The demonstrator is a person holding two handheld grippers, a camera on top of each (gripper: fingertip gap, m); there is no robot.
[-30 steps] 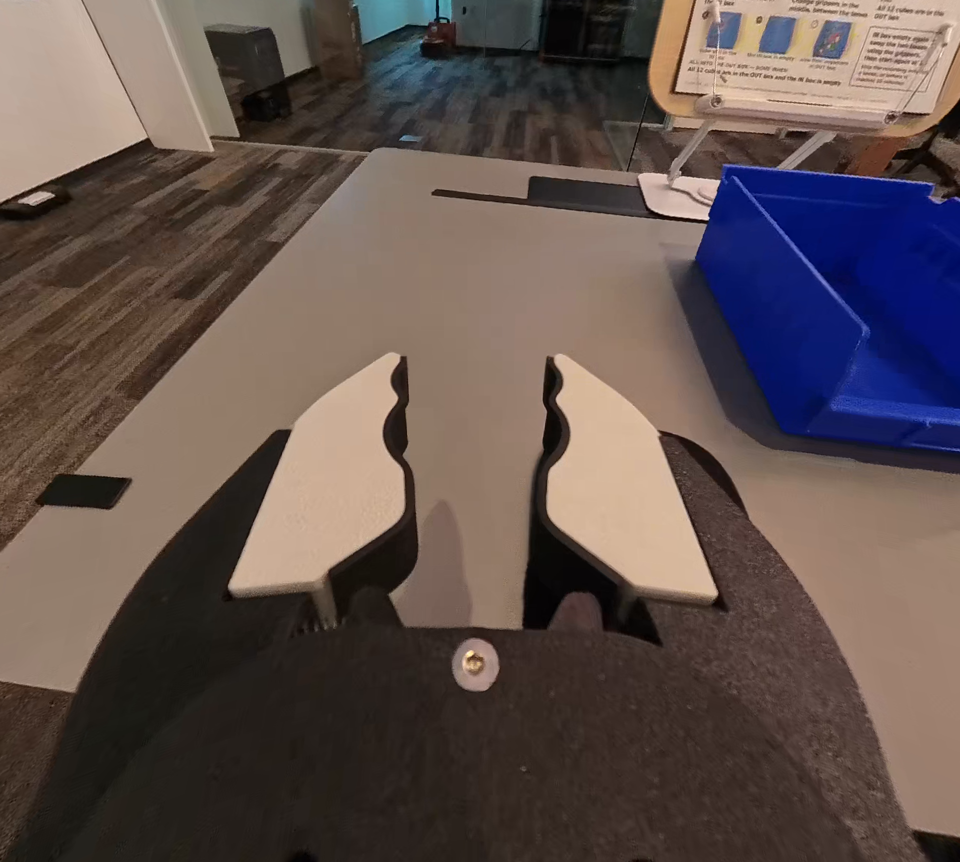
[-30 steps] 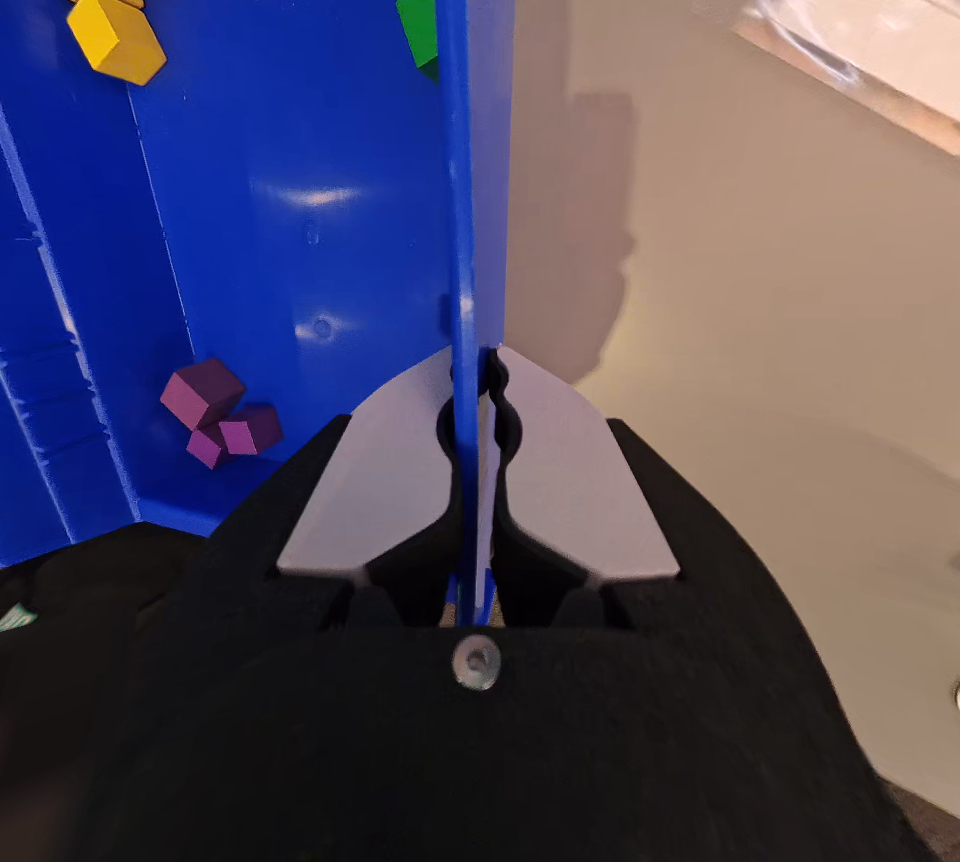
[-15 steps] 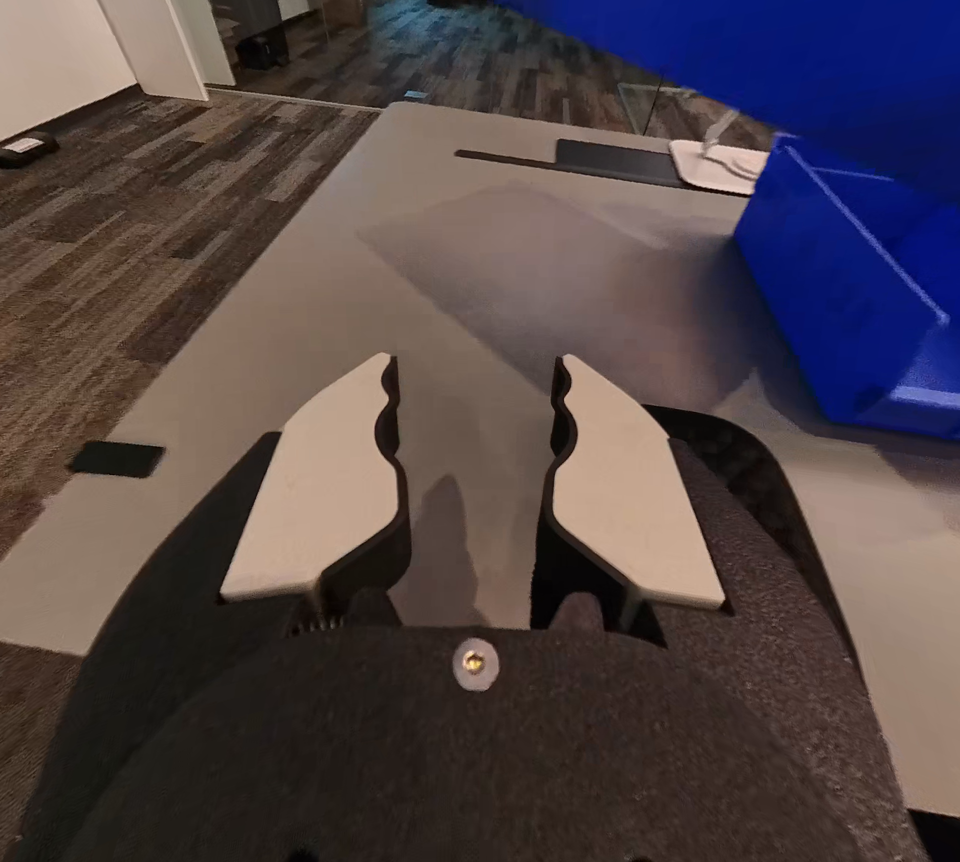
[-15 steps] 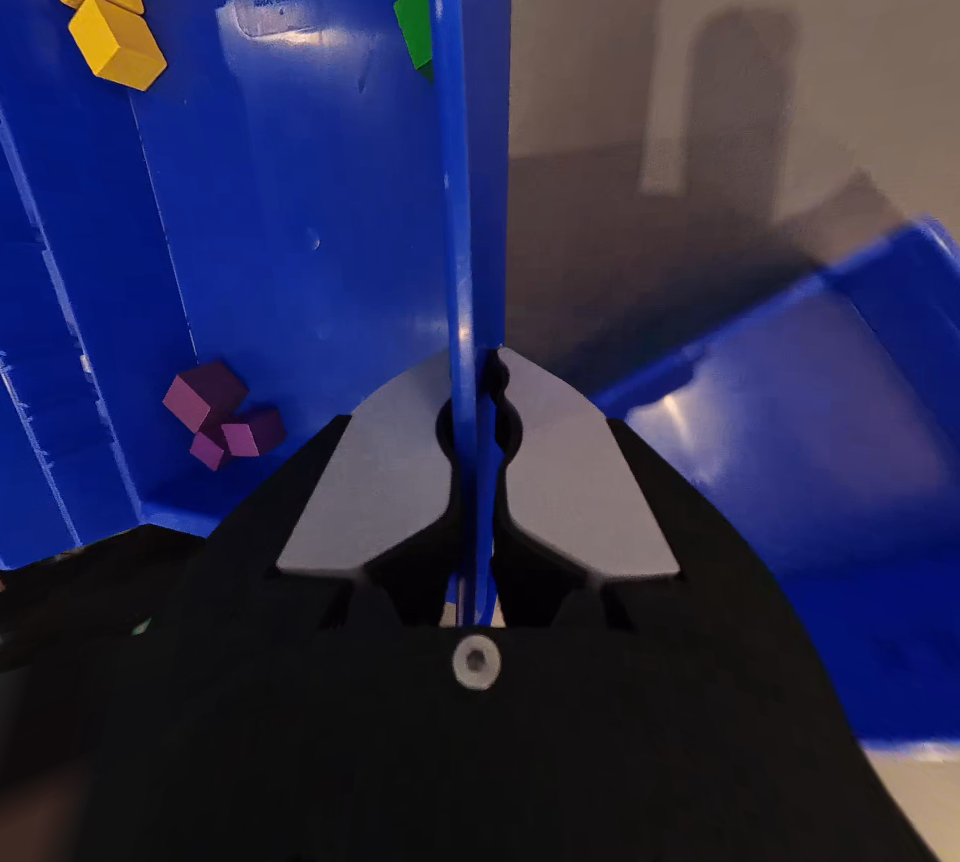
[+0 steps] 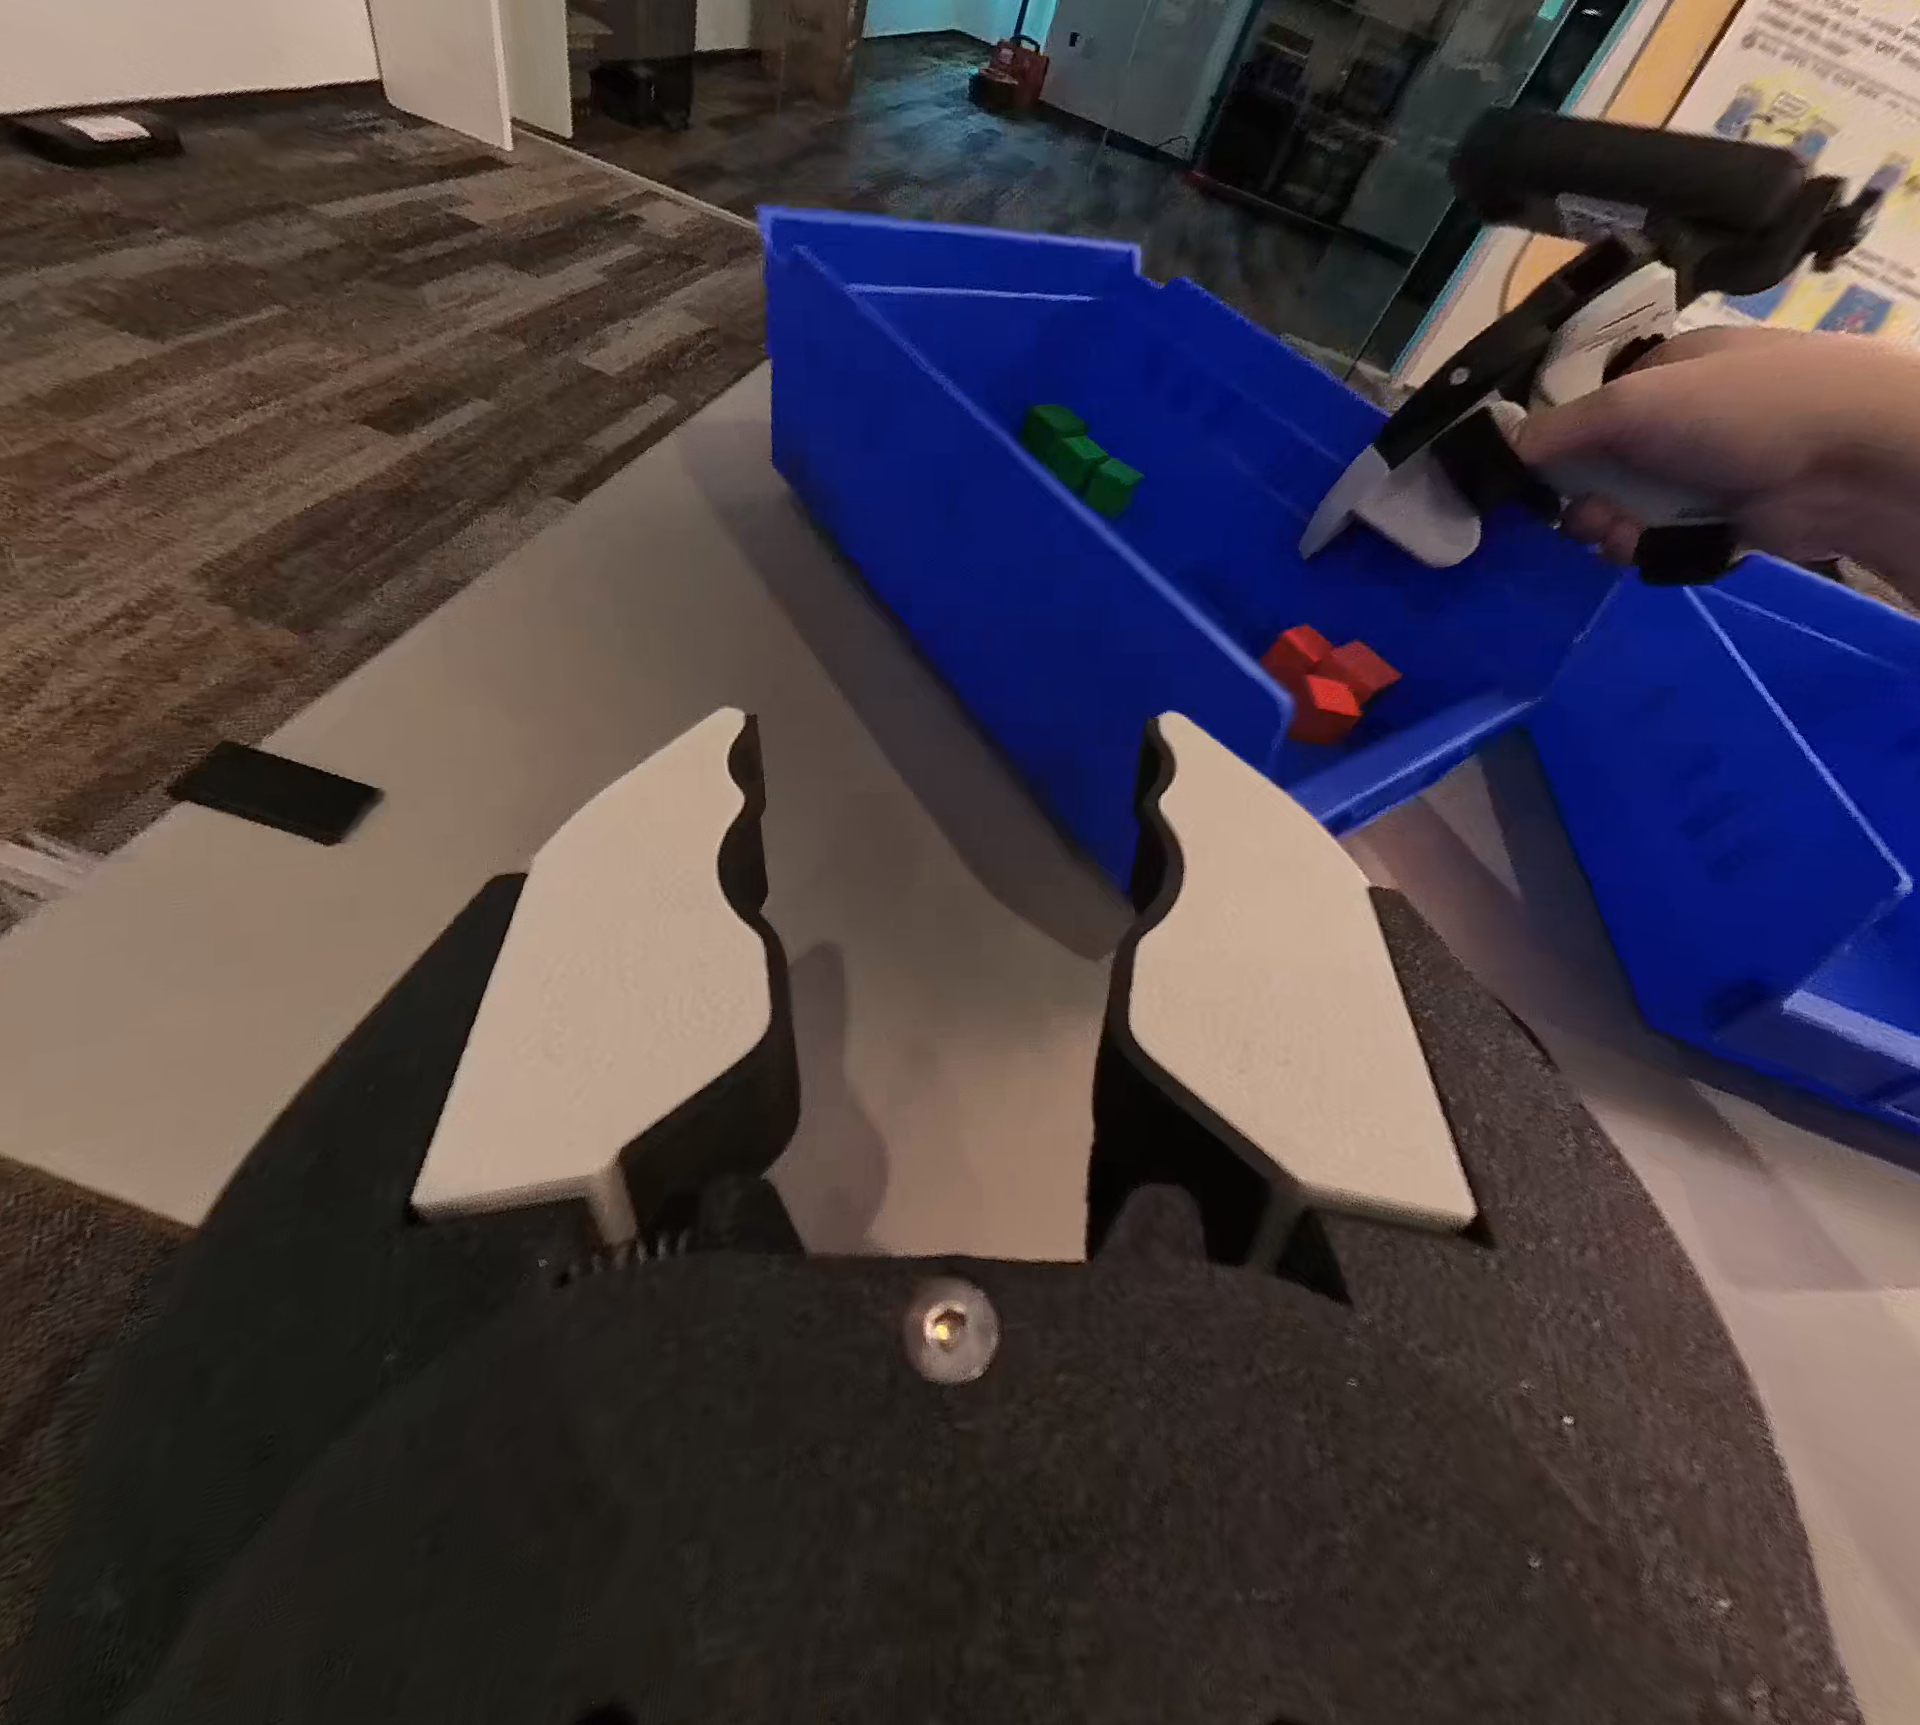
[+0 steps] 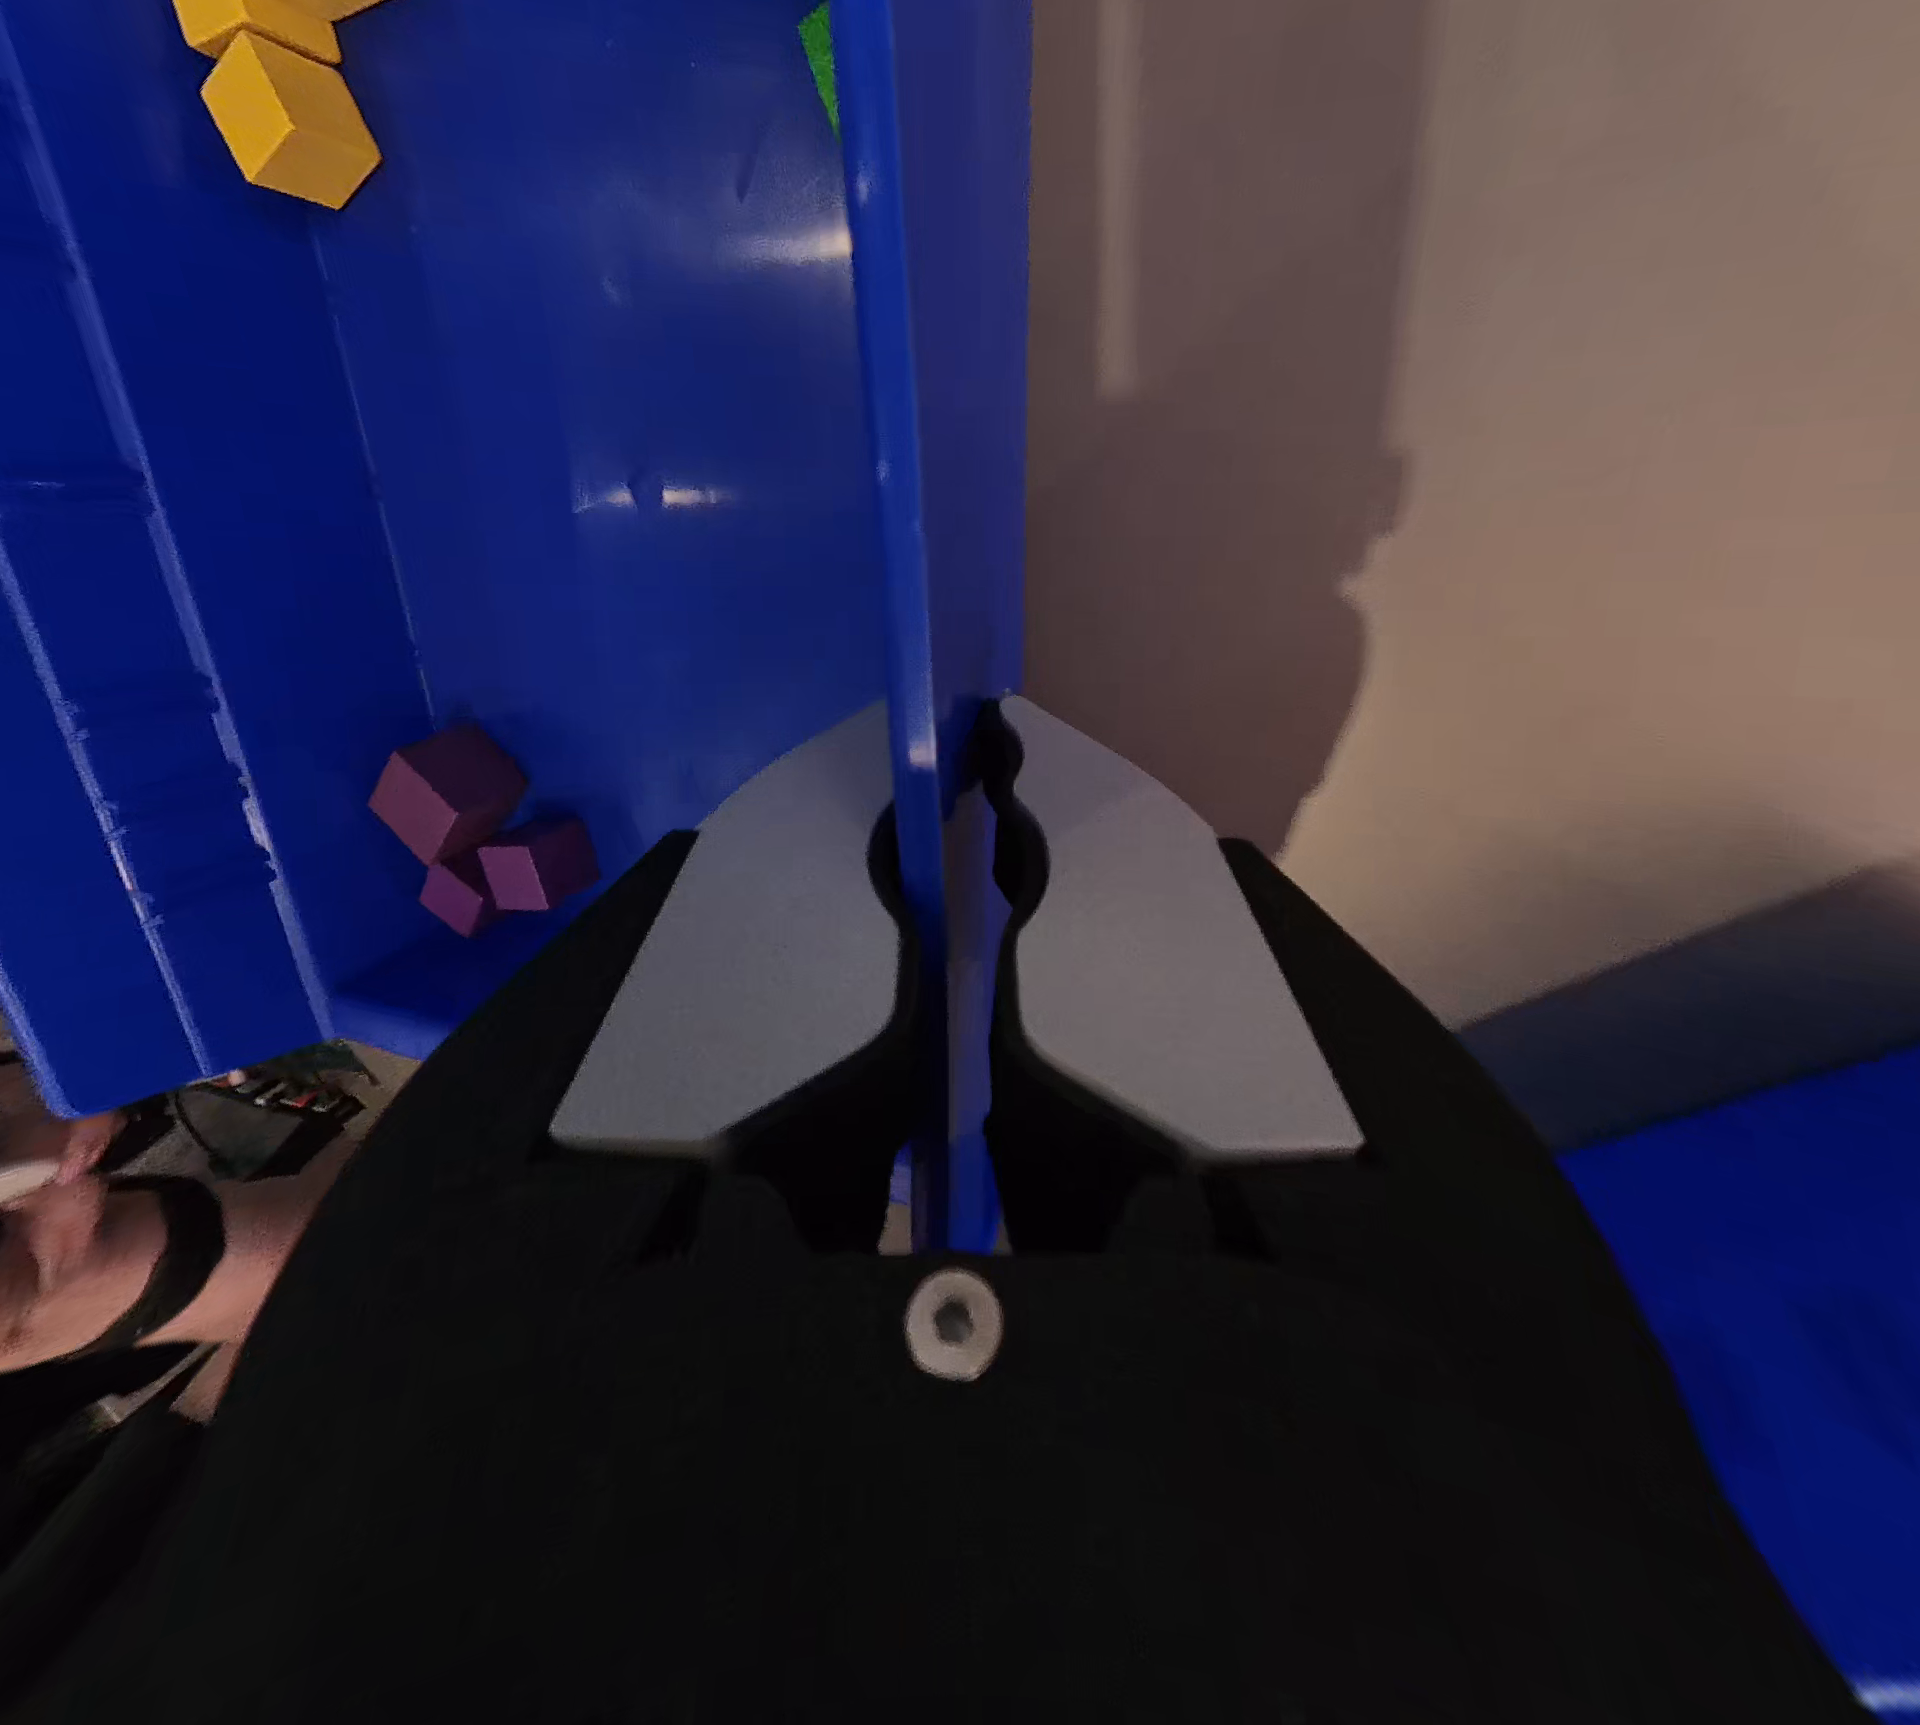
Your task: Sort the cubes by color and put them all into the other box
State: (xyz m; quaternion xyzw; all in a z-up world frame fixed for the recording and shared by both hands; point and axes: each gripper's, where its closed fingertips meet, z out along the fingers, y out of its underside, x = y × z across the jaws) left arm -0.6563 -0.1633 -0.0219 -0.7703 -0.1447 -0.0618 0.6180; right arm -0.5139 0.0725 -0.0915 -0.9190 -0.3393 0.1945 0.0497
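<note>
Cubes grouped by colour inside blue box point(image 6: 665, 428), pinched at its side wall by right claw point(image 6: 951, 740): purple cubes point(image 6: 478, 828) just left of claw, yellow cubes point(image 6: 281, 13) farther ahead-left, green cubes point(image 5: 1081, 457) beyond. Left claw point(image 5: 945, 740) spread, empty, over bench point(image 5: 520, 719); red cubes point(image 5: 1325, 678) ahead-right.

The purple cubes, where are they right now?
In the right wrist view the purple cubes sit huddled together in a near corner of the blue box, just left of the right gripper, which is shut on the box's wall, with the yellow cubes farther along.
</note>
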